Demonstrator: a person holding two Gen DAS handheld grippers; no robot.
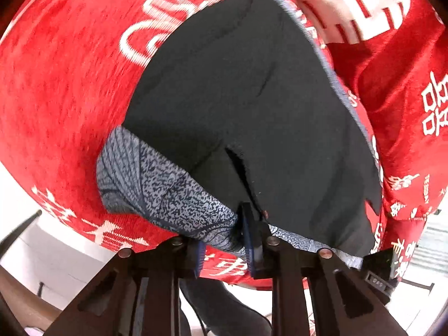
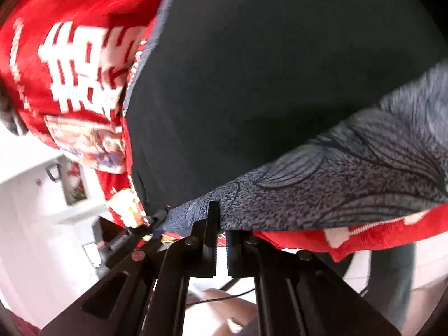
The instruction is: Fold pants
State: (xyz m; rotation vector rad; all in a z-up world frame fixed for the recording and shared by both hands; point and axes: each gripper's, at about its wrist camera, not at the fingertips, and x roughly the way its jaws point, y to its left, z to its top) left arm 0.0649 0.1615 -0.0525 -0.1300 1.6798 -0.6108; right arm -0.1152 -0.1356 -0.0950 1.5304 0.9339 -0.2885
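Dark pants [image 1: 246, 98] with a grey-blue patterned lining [image 1: 156, 184] lie on a red cloth with white characters [image 1: 56, 89]. My left gripper [image 1: 224, 240] is at the pants' near edge; its jaws stand apart, with the patterned fabric lying over the fingers [image 1: 247, 224]. In the right wrist view the pants [image 2: 252, 84] fill the frame, with the patterned part [image 2: 350, 176] on the right. My right gripper [image 2: 221, 224] is nearly closed and pinches the patterned hem at the near edge.
The red cloth [image 2: 70, 56] covers the table and hangs over its near edge. White floor and furniture [image 2: 33, 196] show below. The other gripper's tip [image 2: 134, 235] shows to the left in the right wrist view.
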